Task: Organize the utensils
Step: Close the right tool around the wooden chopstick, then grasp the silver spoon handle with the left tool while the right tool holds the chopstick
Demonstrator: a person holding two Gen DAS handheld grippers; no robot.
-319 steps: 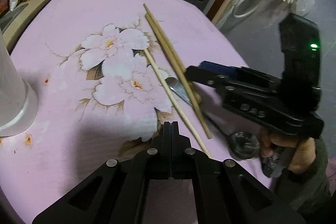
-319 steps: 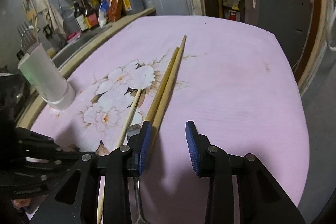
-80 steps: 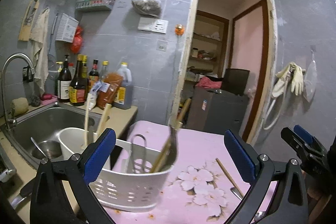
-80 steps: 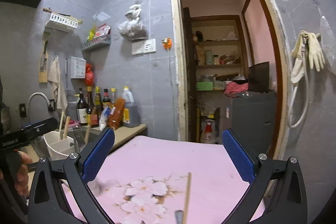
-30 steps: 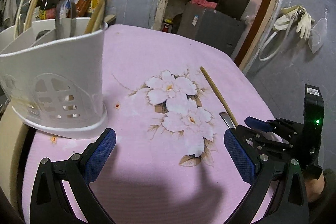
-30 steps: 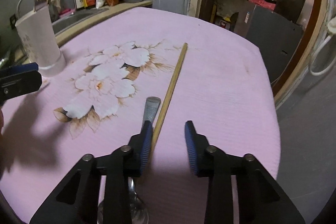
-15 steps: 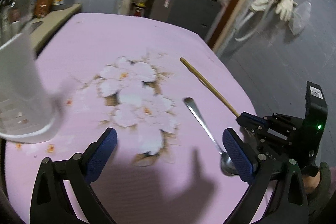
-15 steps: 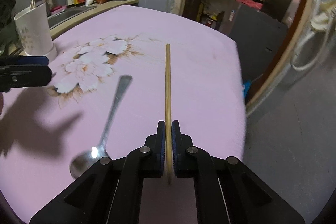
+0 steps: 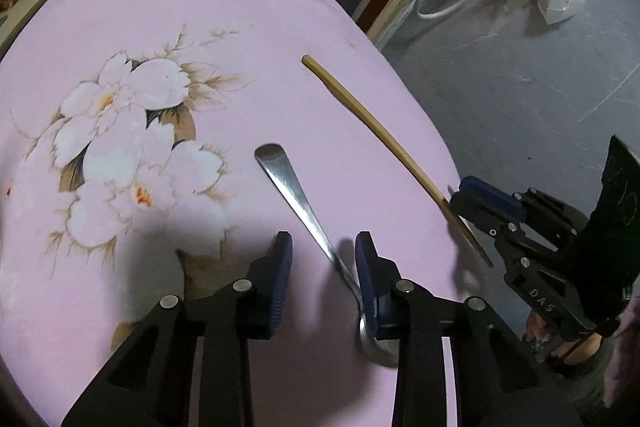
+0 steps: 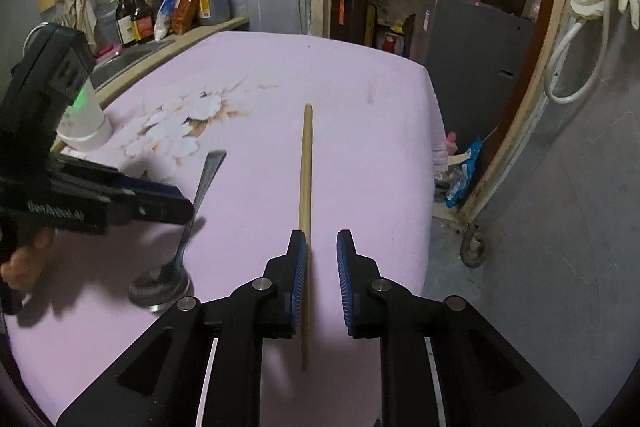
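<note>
Two utensils remain: left gripper (image 9: 323,269), half-open, should centre the steel spoon (image 9: 298,197); right gripper (image 10: 321,273), half-open, brushes the wooden chopstick (image 10: 305,163).

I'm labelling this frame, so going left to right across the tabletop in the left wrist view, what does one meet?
Flower print → spoon → chopstick → right tool.
</note>
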